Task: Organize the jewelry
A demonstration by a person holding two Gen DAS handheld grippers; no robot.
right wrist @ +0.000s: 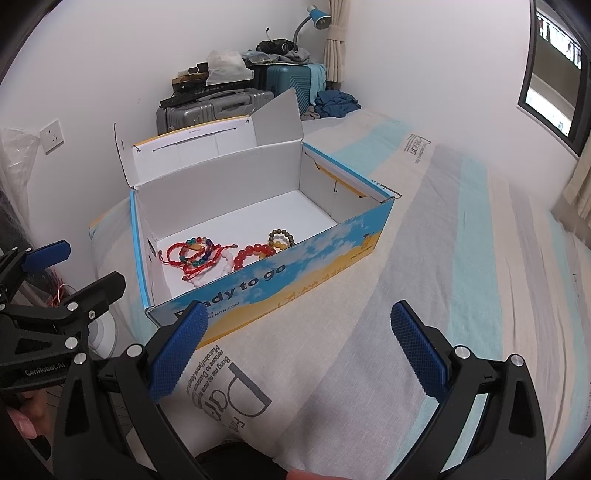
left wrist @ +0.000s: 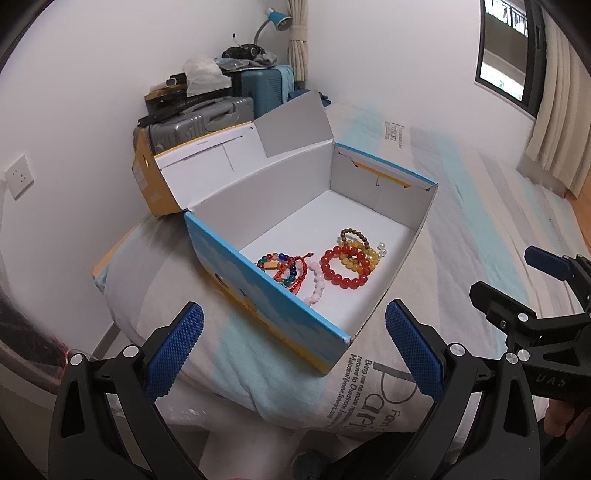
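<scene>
A: Item one, jewelry?
B: Beaded bracelets, all lying on the white floor of the open cardboard box. Red bead bracelet, yellow bead bracelet overlapping it, brown bead bracelet touching behind. Multicoloured bead bracelet tangled with a red cord bracelet; pale pink bead bracelet between the two clusters.

A: Box location?
B: On the striped bed, lid flap raised toward the wall. Blue side panel printed "ready to go".

A: Grippers?
B: Left gripper: fingers spread wide, holding nothing, poised before the box's near corner. Right gripper: fingers likewise released, empty, over the bedding just beside the box.

A: Surroundings?
B: Grey suitcase, teal suitcase, blue lamp, all well behind.
</scene>
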